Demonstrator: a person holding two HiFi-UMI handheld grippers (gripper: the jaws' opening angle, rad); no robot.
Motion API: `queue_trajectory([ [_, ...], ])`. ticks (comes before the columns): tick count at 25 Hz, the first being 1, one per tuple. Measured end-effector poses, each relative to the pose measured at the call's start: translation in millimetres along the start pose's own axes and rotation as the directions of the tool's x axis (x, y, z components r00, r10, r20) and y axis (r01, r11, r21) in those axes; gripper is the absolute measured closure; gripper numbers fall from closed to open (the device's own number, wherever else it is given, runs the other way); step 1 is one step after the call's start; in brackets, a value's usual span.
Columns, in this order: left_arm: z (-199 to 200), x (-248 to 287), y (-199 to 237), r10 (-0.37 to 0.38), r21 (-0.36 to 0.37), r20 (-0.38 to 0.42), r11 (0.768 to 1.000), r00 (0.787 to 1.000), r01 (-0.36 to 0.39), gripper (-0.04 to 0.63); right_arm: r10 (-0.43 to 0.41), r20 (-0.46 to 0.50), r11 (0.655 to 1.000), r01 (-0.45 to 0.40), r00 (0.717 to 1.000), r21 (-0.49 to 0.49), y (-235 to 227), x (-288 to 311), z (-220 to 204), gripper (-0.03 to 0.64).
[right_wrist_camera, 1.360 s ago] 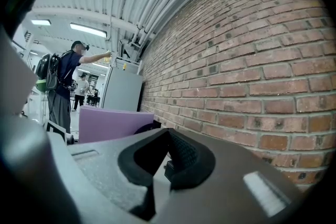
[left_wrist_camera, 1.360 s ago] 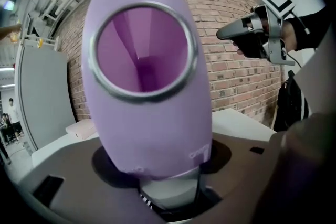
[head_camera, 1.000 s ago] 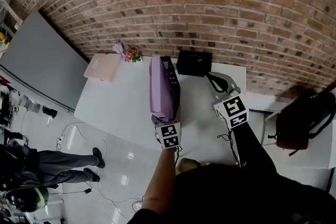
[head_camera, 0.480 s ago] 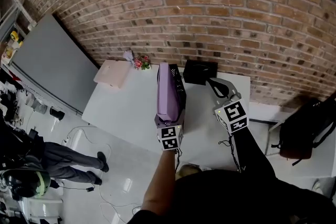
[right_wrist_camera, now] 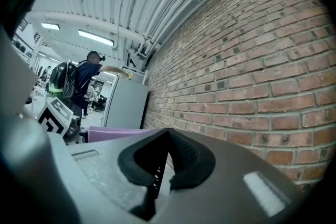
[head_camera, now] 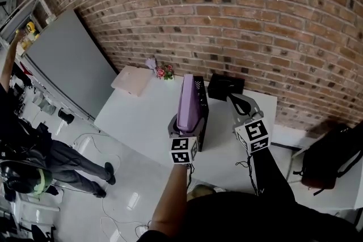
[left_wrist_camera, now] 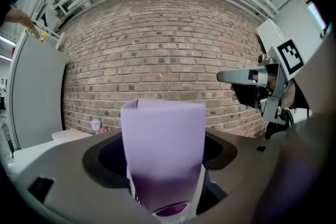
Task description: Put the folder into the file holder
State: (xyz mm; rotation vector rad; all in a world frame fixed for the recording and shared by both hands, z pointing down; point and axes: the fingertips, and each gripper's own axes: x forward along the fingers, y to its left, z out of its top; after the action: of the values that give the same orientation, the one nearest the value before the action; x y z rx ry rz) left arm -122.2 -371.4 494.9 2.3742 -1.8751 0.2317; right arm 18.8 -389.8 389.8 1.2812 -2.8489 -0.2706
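While its jaws clamp the folder's near end, left tool (head_camera: 186, 123) carries purple folder (head_camera: 189, 100) upright.
Folder stands on edge, lined up lengthwise with the black mesh file holder (head_camera: 203, 113) on the white worktop (head_camera: 142, 116), likely so it slips into the slot; depth of entry unclear. Right tool (head_camera: 233, 99), jaws drawn together on nothing, hangs near the holder, probably kept clear.
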Motion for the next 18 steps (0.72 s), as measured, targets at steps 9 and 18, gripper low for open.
queue_trajectory([
  [9,35,-18,10,-0.03,-0.004,0.04,1.0,0.999,0.03,0.233,0.01,0.024,1.0,-0.01,1.0,-0.016,15,3,14,0.617],
  [18,72,-41,15,-0.081,-0.01,0.103,0.997,0.991,0.082,0.232,-0.033,0.01,0.999,0.034,0.999,-0.035,25,-7,24,0.617],
])
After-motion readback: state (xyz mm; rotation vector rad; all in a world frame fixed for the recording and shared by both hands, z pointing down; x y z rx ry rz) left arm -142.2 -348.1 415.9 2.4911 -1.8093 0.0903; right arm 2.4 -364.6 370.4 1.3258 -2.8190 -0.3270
